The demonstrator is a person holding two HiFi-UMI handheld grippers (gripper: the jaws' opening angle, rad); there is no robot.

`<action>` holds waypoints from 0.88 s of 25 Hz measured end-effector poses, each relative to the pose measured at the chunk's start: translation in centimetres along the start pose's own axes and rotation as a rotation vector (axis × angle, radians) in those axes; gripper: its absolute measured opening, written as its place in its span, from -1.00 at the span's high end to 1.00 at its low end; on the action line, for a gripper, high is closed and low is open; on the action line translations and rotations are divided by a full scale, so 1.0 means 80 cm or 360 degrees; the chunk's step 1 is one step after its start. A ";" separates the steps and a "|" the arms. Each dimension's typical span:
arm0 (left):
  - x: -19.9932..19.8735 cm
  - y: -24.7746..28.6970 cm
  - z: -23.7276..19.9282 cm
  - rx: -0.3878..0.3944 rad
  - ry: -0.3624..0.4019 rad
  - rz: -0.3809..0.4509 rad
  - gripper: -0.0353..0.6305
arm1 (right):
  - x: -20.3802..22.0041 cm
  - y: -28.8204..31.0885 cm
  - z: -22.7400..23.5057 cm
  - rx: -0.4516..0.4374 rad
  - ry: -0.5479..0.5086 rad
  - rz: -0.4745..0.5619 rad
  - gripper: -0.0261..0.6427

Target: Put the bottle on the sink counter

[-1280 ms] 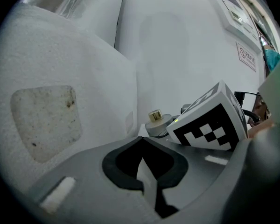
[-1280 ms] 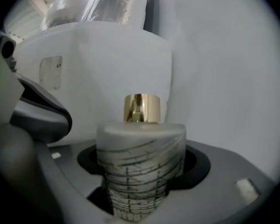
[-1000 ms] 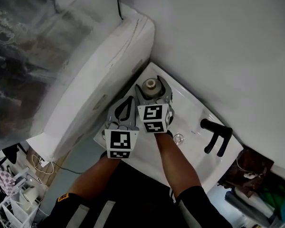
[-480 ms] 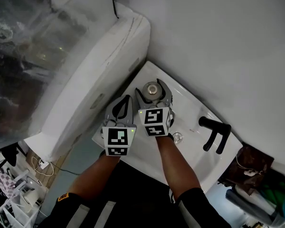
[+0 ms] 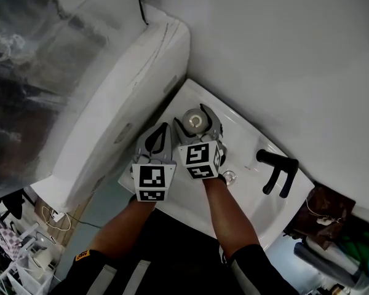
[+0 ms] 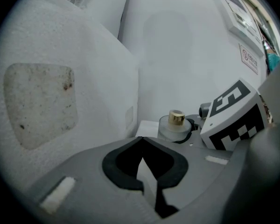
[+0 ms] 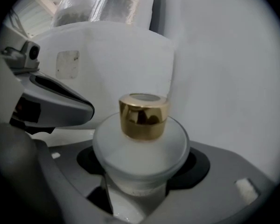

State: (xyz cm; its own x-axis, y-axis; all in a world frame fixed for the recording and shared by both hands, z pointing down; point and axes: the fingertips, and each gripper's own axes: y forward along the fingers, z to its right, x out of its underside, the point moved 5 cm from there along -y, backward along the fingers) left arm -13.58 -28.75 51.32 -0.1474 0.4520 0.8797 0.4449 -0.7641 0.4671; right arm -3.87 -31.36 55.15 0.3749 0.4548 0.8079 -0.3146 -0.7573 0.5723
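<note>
Bottle: frosted white bottle (image 7: 140, 153) with a broad round shoulder, standing upright between the jaws of my right tongs.
Cap: shiny gold cap (image 7: 143, 115), sitting level on the neck.
Where it is: at the back left corner of the white sink surface (image 5: 237, 120), close to the wall. I cannot tell whether its base touches the surface or hangs just above it.
Right tongs: my right tongs (image 5: 197, 123) are clamped on the bottle. The jaws stand wide, and the black pads hug the body from both sides below the shoulder.
Left tongs: my left tongs (image 6: 141, 143) are together at the tips with nothing between them. Only the hollow ringed by the black pads shows. They sit just beside the right tongs, on the side away from the tap, and point toward the same corner.
Marker cubes: the left cube (image 5: 152, 183) and the right cube (image 5: 202, 158) are side by side, the right one a little further forward.
Drain: a small metal drain (image 5: 229, 177) lies in the basin, just right of my right wrist.
Tap: a black tap (image 5: 277, 172) stands at the right end of the sink, well apart from the bottle.
Wall: a plain pale wall (image 5: 283, 54) runs behind the sink.
White fixture: a large white fixture (image 5: 135, 85) butts against the sink's left end, rising past the bottle's corner.
</note>
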 end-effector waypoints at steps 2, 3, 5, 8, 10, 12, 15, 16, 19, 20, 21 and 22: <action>-0.002 0.002 0.000 0.0004 0.0000 0.0006 0.90 | 0.000 0.001 0.001 0.0019 0.0010 -0.0006 -0.11; -0.002 0.003 0.000 0.0007 -0.0001 0.0009 0.89 | 0.000 0.002 0.002 0.0033 0.0022 -0.0011 -0.11; -0.004 0.005 0.001 0.0014 -0.0003 0.0015 0.89 | -0.001 0.005 0.006 0.0073 0.0064 -0.0025 -0.11; -0.007 0.007 0.003 0.0026 -0.0005 0.0023 0.89 | -0.003 0.009 0.013 0.0140 0.0146 -0.0051 -0.11; -0.009 0.008 0.005 0.0032 -0.0007 0.0034 0.89 | -0.004 0.010 0.017 0.0169 0.0183 -0.0061 -0.11; -0.012 0.008 0.006 0.0037 -0.0011 0.0046 0.90 | -0.004 0.011 0.017 0.0188 0.0190 -0.0063 -0.11; -0.015 0.009 0.008 0.0044 -0.0014 0.0055 0.89 | -0.003 0.010 0.016 0.0187 0.0189 -0.0059 -0.11; -0.015 0.010 0.009 0.0047 -0.0016 0.0055 0.90 | -0.003 0.010 0.015 0.0178 0.0187 -0.0056 -0.12; -0.018 0.011 0.012 0.0056 -0.0019 0.0058 0.90 | -0.002 0.007 0.013 0.0155 0.0176 -0.0052 -0.14; -0.019 0.010 0.013 0.0057 -0.0018 0.0059 0.90 | -0.001 0.006 0.013 0.0149 0.0176 -0.0052 -0.15; -0.019 0.009 0.014 0.0057 -0.0018 0.0061 0.89 | -0.001 0.005 0.012 0.0143 0.0178 -0.0052 -0.19; -0.019 0.009 0.014 0.0055 -0.0019 0.0061 0.89 | 0.000 0.004 0.012 0.0138 0.0184 -0.0050 -0.22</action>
State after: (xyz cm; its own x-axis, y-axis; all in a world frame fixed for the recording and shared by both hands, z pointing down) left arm -12.05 -29.47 50.18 -0.1196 0.4284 0.8957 0.4802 -0.7647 0.4298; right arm -3.14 -32.04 55.15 0.2789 0.5259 0.8035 -0.2262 -0.7772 0.5872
